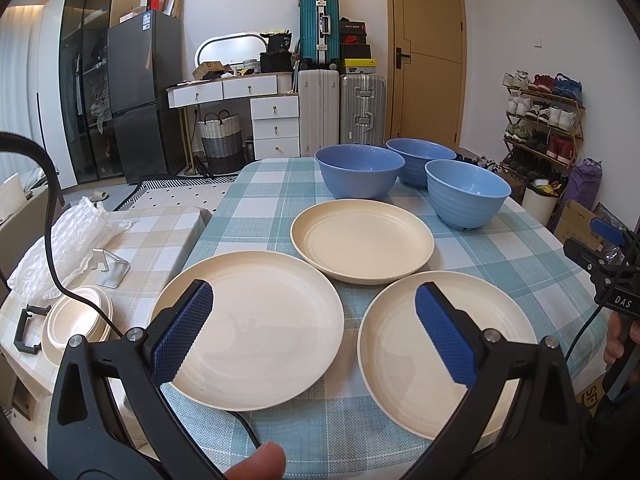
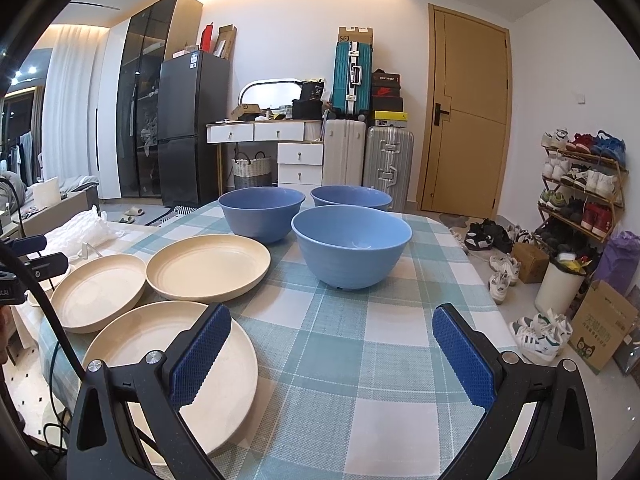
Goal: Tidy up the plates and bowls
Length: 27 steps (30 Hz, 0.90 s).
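Two blue fingertips of the left gripper (image 1: 314, 332) stand wide apart, holding nothing, just above two cream plates — one plate (image 1: 256, 328) under its left finger, another plate (image 1: 444, 352) under its right. Behind them sits a third, deeper plate (image 1: 362, 240). Three blue bowls (image 1: 360, 172) wait at the far end of the checked tablecloth (image 1: 352, 432), close together. Off to the side, the right gripper (image 2: 332, 360) is spread open too — empty, with the nearest bowl (image 2: 352, 248) straight ahead of it.
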Each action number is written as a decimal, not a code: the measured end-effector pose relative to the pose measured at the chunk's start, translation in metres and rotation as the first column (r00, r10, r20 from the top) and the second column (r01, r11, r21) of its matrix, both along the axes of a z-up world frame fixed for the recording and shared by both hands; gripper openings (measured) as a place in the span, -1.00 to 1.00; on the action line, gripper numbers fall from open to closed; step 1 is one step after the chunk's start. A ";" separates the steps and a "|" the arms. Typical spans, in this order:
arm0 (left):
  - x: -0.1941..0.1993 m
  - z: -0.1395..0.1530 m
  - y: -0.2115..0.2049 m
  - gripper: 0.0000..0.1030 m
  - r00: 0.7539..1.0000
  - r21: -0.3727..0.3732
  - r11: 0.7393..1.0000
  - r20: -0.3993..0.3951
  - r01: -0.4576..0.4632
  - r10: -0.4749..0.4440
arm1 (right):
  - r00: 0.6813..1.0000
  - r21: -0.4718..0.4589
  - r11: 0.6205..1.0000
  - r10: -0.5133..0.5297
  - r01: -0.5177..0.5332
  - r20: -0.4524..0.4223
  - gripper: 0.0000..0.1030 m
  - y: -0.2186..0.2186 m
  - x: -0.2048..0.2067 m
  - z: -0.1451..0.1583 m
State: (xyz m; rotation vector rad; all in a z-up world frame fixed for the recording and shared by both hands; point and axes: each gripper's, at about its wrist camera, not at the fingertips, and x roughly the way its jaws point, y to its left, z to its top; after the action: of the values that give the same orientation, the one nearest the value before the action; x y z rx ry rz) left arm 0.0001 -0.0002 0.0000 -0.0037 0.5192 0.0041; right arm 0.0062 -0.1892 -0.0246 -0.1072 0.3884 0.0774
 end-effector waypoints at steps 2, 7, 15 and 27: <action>0.000 0.000 0.000 0.95 1.000 0.000 1.000 0.000 -0.001 0.001 | 1.000 0.001 1.000 0.000 0.000 0.000 0.99 0.000 0.000 0.000; 0.000 0.000 0.000 0.95 1.000 0.001 1.000 -0.001 0.000 0.000 | 1.000 0.002 1.000 0.001 -0.001 -0.002 0.99 -0.001 0.000 0.000; 0.000 0.000 0.000 0.95 1.000 0.001 1.000 -0.001 0.000 0.000 | 1.000 0.010 1.000 0.002 -0.001 -0.006 0.99 0.000 0.002 -0.001; 0.000 0.000 0.000 0.95 1.000 0.003 1.000 -0.002 0.000 0.000 | 1.000 0.013 1.000 0.003 -0.002 -0.009 0.99 0.001 0.001 -0.002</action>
State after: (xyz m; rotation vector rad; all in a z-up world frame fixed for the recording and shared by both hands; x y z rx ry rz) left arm 0.0001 -0.0002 0.0000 -0.0011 0.5213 0.0051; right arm 0.0073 -0.1887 -0.0270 -0.0943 0.3970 0.0829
